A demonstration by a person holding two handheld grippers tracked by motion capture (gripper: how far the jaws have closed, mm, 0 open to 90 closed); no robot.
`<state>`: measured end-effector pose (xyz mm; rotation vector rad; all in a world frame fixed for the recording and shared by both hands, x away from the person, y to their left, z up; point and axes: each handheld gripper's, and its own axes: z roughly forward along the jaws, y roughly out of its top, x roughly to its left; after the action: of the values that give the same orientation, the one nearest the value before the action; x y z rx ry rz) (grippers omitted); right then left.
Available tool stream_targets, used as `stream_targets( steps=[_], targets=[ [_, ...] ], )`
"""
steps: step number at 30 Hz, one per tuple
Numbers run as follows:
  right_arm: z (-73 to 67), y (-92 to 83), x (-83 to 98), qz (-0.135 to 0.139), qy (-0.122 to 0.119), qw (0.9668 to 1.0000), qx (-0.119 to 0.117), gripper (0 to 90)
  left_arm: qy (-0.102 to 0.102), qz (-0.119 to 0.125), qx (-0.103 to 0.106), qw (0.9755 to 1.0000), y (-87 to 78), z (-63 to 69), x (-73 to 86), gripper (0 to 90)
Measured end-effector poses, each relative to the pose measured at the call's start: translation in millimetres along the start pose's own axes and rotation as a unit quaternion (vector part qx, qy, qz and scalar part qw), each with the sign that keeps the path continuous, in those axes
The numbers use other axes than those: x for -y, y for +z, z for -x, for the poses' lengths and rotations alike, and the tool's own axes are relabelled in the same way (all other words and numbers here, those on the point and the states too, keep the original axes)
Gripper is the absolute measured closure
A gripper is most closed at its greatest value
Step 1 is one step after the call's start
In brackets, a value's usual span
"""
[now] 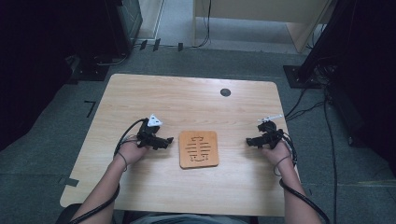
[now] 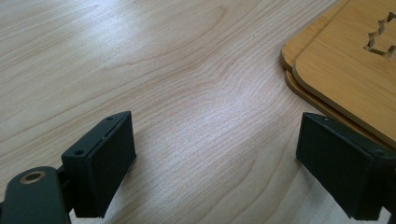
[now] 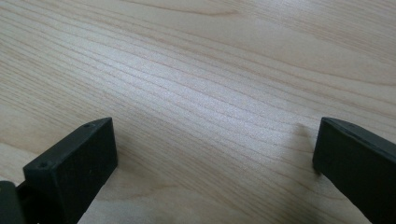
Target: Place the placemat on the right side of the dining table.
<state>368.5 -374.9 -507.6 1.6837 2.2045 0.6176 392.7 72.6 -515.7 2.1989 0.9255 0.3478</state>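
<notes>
Table [image 1: 140,93], light wood w/ rounded corners, takes up the middle of the high view; its near edge is partly covered by the person's forearms coming in at 6 o'clock. A small dark round spot [image 1: 225,92] sits toward 12 o'clock on the top; can't tell what it is.

Wooden boards [image 1: 199,149], square w/ rounded corners, lie flat at table centre, between the two grippers and touching neither. From above they read as one piece w/ cut-out slots; the pattern is too small to make out. In the left gripper view the boards [image 2: 345,70] show as two stacked layers, the upper one slightly offset, cut off by the frame at 2 o'clock, w/ one jagged cut-out partly visible.

Left gripper [image 1: 161,141] is at 9 o'clock of the boards, just beside them, pointing toward them. Its jaws stand wide apart w/ bare table between them; the right-hand jaw overlaps the lower board's edge in view, contact unclear.

Right gripper [image 1: 253,141] is at 3 o'clock of the boards, farther off, held in the right hand [image 1: 279,151]. Jaws spread wide, nothing held, just wood grain between them.
</notes>
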Motion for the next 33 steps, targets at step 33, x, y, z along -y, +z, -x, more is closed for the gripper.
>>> stream_targets(
  steps=[33],
  targets=[
    [-5.1, -14.5, -20.5, -0.015, 0.018, 0.9997, -0.012, 27.3, -0.048, -0.012, 0.022, 0.9985, -10.9, -0.4, -7.5, 13.7]
  ],
)
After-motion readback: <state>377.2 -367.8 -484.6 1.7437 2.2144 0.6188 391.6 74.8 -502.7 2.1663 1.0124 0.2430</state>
